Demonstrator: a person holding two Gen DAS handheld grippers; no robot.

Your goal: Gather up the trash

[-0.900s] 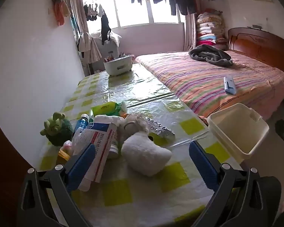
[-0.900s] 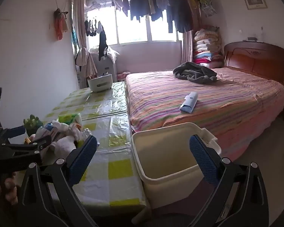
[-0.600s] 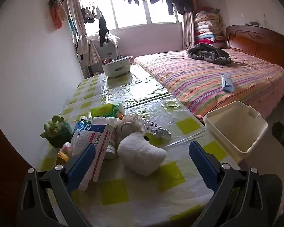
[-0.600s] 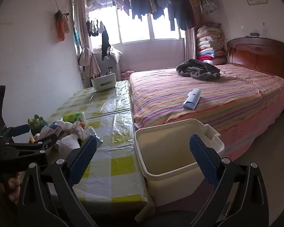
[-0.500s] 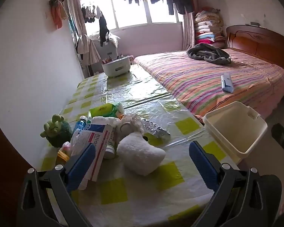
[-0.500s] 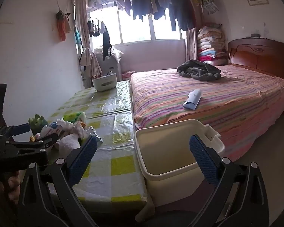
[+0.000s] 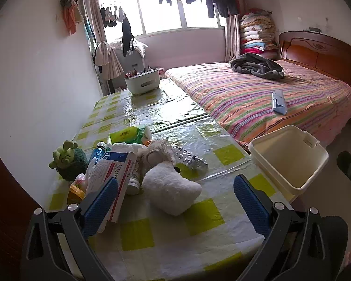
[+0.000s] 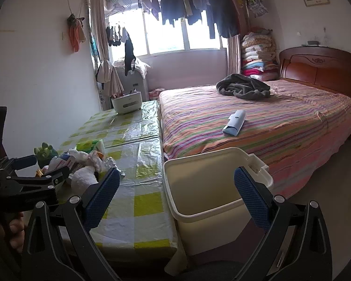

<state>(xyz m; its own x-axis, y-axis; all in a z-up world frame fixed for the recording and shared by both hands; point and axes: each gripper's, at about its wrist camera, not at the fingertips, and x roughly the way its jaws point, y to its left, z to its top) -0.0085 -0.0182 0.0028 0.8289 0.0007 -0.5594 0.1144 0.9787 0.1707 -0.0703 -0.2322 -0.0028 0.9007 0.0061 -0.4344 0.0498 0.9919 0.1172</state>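
Observation:
A heap of clutter lies on the yellow-checked table (image 7: 166,231): a white fluffy lump (image 7: 170,192), a red-and-white medicine box (image 7: 115,173), a silver blister pack (image 7: 190,159), a green wipes pack (image 7: 126,135) and a blue bottle (image 7: 98,152). My left gripper (image 7: 174,182) hovers open just short of the heap, nothing between its fingers. An empty cream bin (image 7: 316,154) stands on the floor off the table's right edge. My right gripper (image 8: 177,173) is open above that bin (image 8: 206,182), holding nothing. The left gripper (image 8: 42,168) shows at the left of the right wrist view.
A green plush toy (image 7: 67,160) sits by the wall left of the heap. A white pot (image 7: 142,84) stands at the table's far end. The striped bed (image 7: 257,98) adjoins the table's right side, with a light blue case (image 7: 279,103) and a dark blanket on it.
Both views have shifted only slightly. Both grippers stay wide open, and nothing on the table or in the bin has moved.

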